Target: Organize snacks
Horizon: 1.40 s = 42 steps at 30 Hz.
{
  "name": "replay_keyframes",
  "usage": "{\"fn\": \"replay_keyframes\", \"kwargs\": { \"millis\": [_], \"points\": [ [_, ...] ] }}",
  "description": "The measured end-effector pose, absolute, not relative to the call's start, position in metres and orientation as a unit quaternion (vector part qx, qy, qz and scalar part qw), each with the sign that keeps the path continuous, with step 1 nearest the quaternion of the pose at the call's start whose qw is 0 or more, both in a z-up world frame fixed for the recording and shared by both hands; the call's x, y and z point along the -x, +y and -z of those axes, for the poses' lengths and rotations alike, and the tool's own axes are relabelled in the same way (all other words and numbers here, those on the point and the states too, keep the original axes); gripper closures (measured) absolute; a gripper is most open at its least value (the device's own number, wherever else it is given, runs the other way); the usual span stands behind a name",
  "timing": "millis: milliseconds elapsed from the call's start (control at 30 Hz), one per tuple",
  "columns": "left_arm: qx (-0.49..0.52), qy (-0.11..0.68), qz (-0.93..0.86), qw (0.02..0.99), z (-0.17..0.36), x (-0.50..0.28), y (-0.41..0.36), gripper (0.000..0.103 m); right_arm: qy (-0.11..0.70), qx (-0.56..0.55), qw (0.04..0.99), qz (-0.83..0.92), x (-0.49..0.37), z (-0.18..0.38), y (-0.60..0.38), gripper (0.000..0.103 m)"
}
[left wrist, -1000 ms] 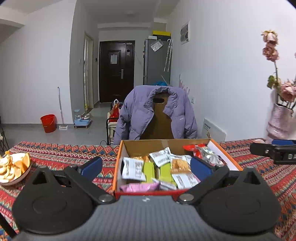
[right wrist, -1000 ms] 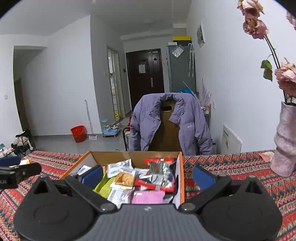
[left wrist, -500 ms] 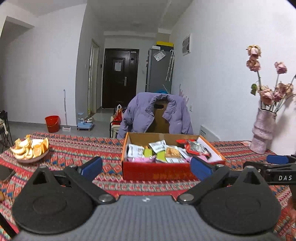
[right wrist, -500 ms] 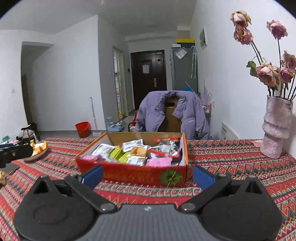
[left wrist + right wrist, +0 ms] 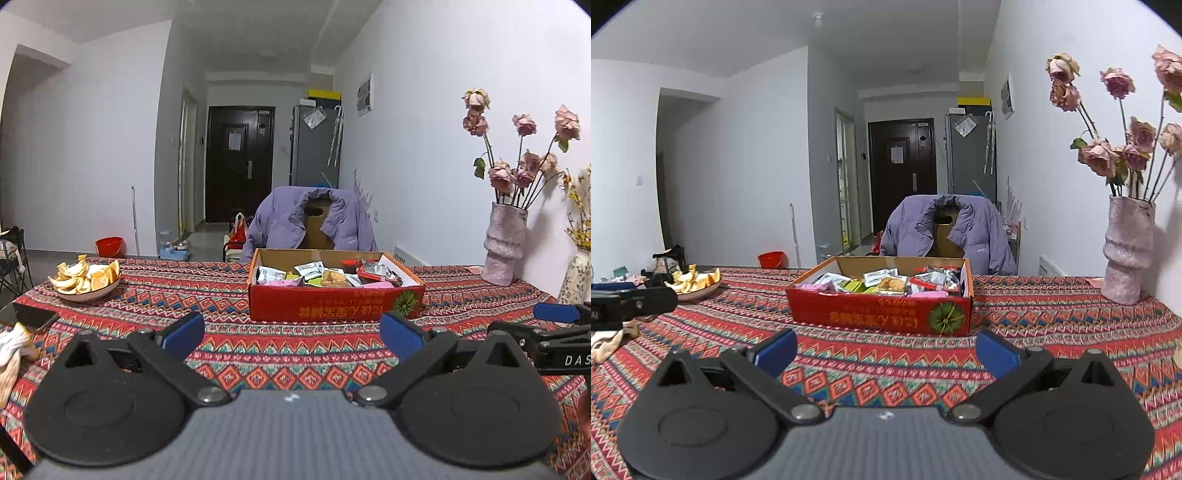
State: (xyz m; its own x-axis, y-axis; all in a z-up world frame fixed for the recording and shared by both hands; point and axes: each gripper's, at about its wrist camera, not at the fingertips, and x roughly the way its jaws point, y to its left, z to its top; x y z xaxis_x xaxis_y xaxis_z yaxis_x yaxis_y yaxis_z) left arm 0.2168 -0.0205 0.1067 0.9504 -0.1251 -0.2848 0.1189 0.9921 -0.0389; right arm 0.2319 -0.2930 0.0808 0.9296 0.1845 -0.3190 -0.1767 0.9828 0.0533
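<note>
In the left wrist view the left gripper [image 5: 291, 334] hangs spread and empty, the snack box [image 5: 334, 291] beyond it; the right wrist view shows the right gripper [image 5: 886, 350] likewise spread, so a careless reach might shove the loose packets [image 5: 886, 282] overboard.

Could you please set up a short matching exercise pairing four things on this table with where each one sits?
Things:
1. snack box
2. bowl of orange pieces
3. pink vase
4. phone

Places:
A. far right, by the wall
B. left side of the table, toward its far edge
C. middle of the table, ahead of both grippers
D. near the left edge, nearer than the bowl

Pairs: 1-C, 2-B, 3-A, 4-D
</note>
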Motion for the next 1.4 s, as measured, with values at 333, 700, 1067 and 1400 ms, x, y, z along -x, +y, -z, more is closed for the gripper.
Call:
{"fn": "replay_keyframes", "kwargs": {
  "millis": [333, 700, 1067, 1400],
  "points": [
    [-0.016, 0.127, 0.059, 0.990, -0.082, -0.130, -0.029, 0.000, 0.138, 0.019, 0.985, -0.103, -0.147, -0.065, -0.280, 0.000],
    [-0.005, 0.123, 0.034, 0.992, -0.062, -0.067, -0.023, 0.000, 0.121, 0.026, 0.986, -0.115, -0.074, -0.050, -0.267, 0.000],
    [0.004, 0.111, 0.005, 0.994, -0.038, -0.014, -0.012, 0.000, 0.113, -0.006, 0.987, -0.118, -0.005, -0.029, -0.258, 0.000],
    [0.002, 0.111, -0.007, 0.994, -0.036, 0.016, 0.005, 0.000, 0.118, 0.006, 0.989, -0.094, 0.024, -0.018, -0.254, 0.000]
  ]
}}
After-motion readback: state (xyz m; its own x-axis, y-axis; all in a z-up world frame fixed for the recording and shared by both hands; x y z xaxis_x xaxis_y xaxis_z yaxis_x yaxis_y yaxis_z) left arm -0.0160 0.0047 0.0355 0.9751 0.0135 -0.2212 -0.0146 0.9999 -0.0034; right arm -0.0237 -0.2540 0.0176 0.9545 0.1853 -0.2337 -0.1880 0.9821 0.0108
